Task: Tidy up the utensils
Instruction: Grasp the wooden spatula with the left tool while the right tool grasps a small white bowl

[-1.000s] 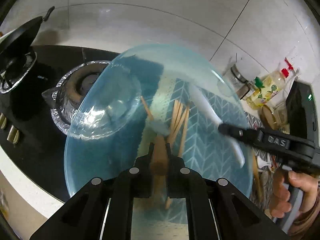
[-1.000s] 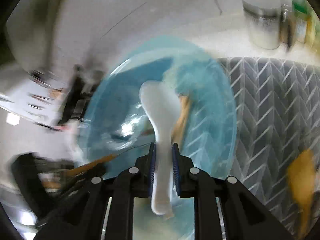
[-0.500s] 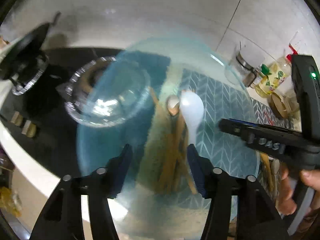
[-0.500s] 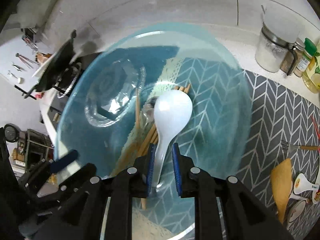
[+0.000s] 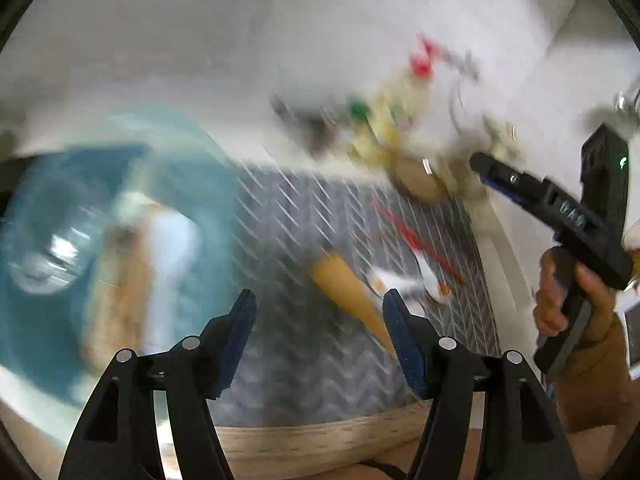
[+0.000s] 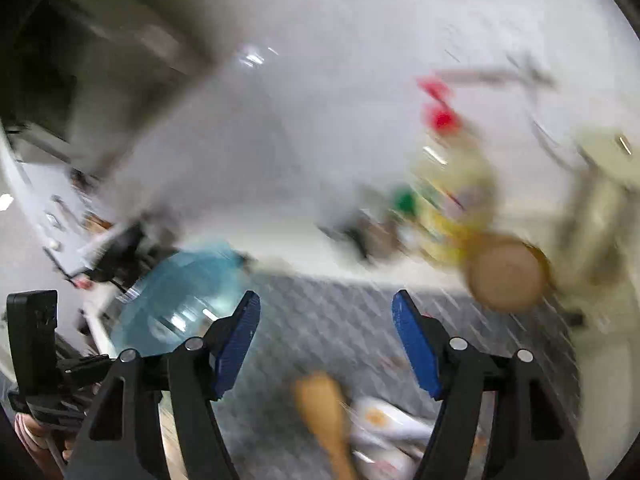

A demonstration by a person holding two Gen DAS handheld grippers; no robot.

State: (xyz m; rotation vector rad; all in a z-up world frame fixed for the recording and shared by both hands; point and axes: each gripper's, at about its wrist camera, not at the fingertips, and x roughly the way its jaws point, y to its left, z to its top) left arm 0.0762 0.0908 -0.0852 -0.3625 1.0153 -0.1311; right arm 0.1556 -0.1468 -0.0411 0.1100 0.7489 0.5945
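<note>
Blue-tinted glass fills the left of the left wrist view: a wide see-through bowl [image 5: 100,216], heavily blurred, with a white spoon [image 5: 172,252] and some pale wooden utensils [image 5: 120,280] lying inside it. The left gripper [image 5: 320,312] hangs over a grey mat [image 5: 304,240] with a zigzag pattern, its blue-padded jaws apart and opening wider, with nothing held between them. Seen past the jaws, a wooden spatula [image 5: 348,292] lies on the mat, with a white spoon with an orange mark [image 5: 412,280] and red chopsticks [image 5: 416,236] just beyond it. This view alone shows the contents of the bowl, and the person's hand [image 5: 568,300] at the right edge holding the right gripper [image 5: 480,162], seen from the side.

The right wrist view shows that gripper [image 6: 326,324] from behind, its jaws also apart, widening and empty. Here the bowl [image 6: 180,296] is only a blue shape at the left. The spatula [image 6: 324,412] and a white spoon [image 6: 384,420] sit low in the frame on the mat [image 6: 328,320]. Only this view shows a round wooden lid [image 6: 506,276] at the back right, clearly. Blurred bottles with red and green caps [image 6: 440,168] stand along the white wall in both views.
</note>
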